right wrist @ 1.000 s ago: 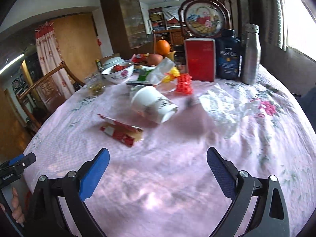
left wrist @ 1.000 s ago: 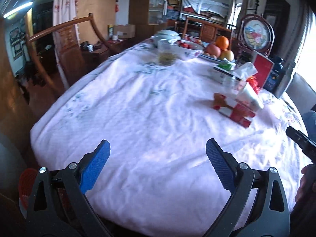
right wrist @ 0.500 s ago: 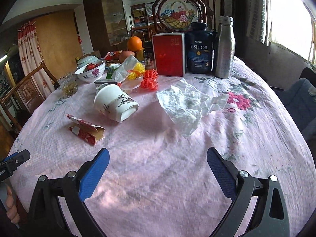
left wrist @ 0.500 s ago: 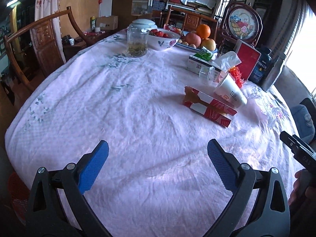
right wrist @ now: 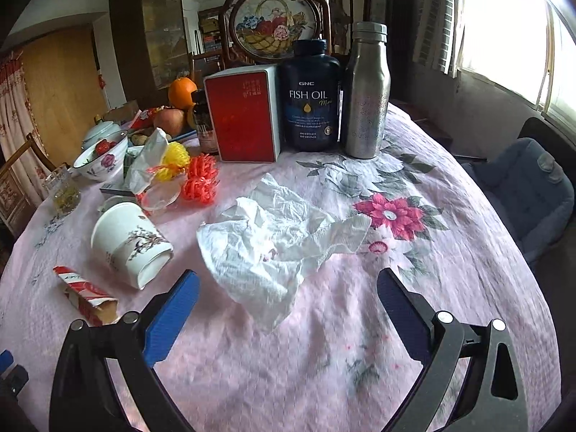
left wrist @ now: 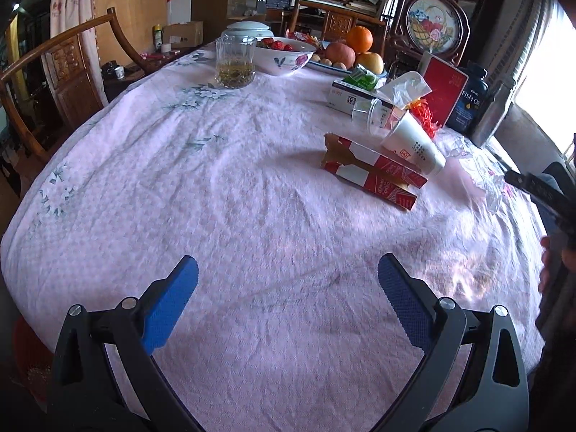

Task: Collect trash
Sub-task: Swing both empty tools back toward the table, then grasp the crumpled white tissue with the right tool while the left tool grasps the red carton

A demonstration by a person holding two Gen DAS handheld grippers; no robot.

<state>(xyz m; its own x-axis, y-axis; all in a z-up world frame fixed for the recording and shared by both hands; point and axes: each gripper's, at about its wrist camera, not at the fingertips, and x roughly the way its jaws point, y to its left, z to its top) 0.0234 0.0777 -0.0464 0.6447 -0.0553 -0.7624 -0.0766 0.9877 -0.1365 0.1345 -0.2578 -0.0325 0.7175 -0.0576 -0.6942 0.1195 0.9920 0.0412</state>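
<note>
1. Surface: we see a table covered by a pale pink quilted tablecloth (left wrist: 223,194) with printed flowers; a large red flower print sits at right of centre in the right wrist view.
2. Room: a wooden chair (left wrist: 64,72) stands at the upper left of the left wrist view, with a red-patterned curtain behind it. A round framed basket picture (right wrist: 275,27) occupies the top centre of the right wrist view; a bright window fills the upper right edge.
3. Left gripper (left wrist: 288,280): jaws spread wide, holding nothing, low in frame above bare cloth.
4. Right gripper (right wrist: 288,288): jaws spread wide, holding nothing. The crumpled white tissue (right wrist: 266,248) lies on the cloth at frame centre, its near end between the two fingertips; we cannot tell whether they touch it.
5. Other trash: a torn red-and-white carton (left wrist: 374,171) lies flat right of centre in the left wrist view, with a tipped white paper cup (left wrist: 414,144) just behind it. Printing on both is too small to read.
6. Labels: the dark bottle (right wrist: 311,97) at top centre reads "GNC FISH OIL". A red box (right wrist: 243,120) stands at its left and a steel bottle (right wrist: 365,93) at its right; the box lettering is illegible.
7. Tableware: a floral bowl (left wrist: 284,57) and a glass (left wrist: 235,63) sit at top centre of the left wrist view.
</note>
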